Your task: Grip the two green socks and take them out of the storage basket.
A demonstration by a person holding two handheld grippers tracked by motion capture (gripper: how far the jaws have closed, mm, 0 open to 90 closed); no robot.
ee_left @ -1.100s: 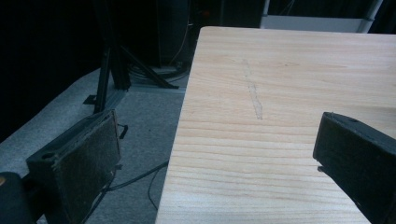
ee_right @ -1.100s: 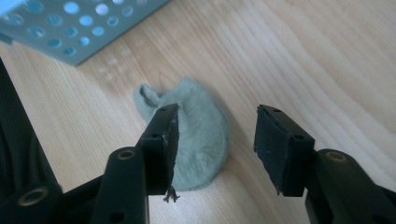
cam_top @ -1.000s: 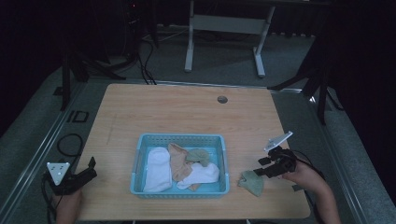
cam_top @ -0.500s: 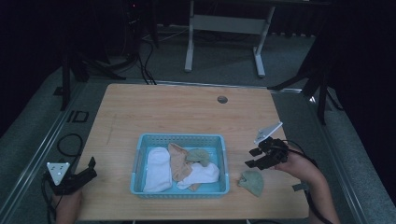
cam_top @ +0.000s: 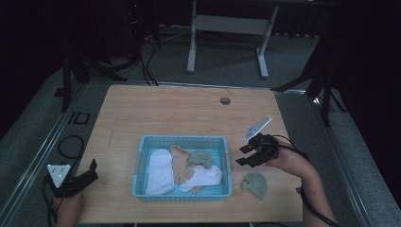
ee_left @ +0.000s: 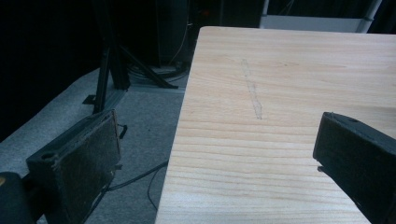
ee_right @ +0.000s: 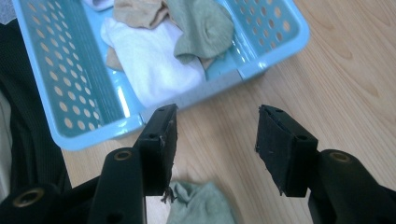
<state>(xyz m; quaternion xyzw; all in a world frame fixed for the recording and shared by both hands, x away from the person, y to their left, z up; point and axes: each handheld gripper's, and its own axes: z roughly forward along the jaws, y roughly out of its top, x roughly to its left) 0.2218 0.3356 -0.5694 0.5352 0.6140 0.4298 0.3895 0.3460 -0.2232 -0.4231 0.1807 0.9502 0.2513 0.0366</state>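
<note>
Wooden table [cam_top: 156,113], one, light grain.

Blue basket [cam_top: 183,142], one, perforated plastic, near-centre of the table. Inside, socks in a heap: one white sock [cam_top: 159,171] along its left side, a second white sock [cam_top: 205,176] at the near right, one tan sock [cam_top: 180,162] between them, one green sock [cam_top: 201,157] on top toward the far right.

Loose green sock [cam_top: 254,184], one, crumpled, sage-coloured, lying on bare table just right of the basket, at the near edge.

Right gripper [cam_top: 242,155]: held above the table just beyond the loose green sock, between it and the basket's right wall, apart from both. Jaws about half open, nothing between them. In the right gripper view the sock [ee_right: 198,205] sits below the jaws, untouched.

Left gripper [cam_top: 90,169]: at the near left table corner, well apart from the basket. Jaws wide open, holding nothing.
</note>
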